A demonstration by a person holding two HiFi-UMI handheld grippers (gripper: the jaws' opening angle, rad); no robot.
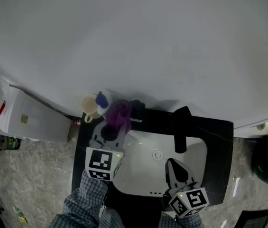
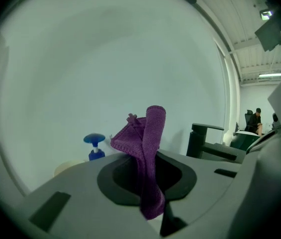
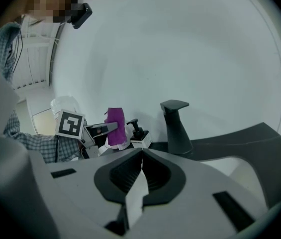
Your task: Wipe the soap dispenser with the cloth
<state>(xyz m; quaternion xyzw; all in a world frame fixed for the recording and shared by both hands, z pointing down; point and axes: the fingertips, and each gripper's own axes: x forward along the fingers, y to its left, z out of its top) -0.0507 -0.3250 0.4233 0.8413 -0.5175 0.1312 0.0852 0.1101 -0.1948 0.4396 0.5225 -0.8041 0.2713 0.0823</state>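
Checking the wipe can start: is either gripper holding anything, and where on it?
The left gripper pinches the purple cloth mid-length, bunched end beyond the jaws. The right gripper is shut, empty.

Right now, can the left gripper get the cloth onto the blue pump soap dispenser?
Probably yes. The left gripper is shut on the purple cloth, and the blue pump dispenser stands just beyond it to the left with nothing between. The cup beside it may crowd the wipe.

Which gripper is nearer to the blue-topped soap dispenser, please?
Left. The left gripper, shut on the purple cloth, is right beside the dispenser; the right gripper hangs over the sink, farther off.
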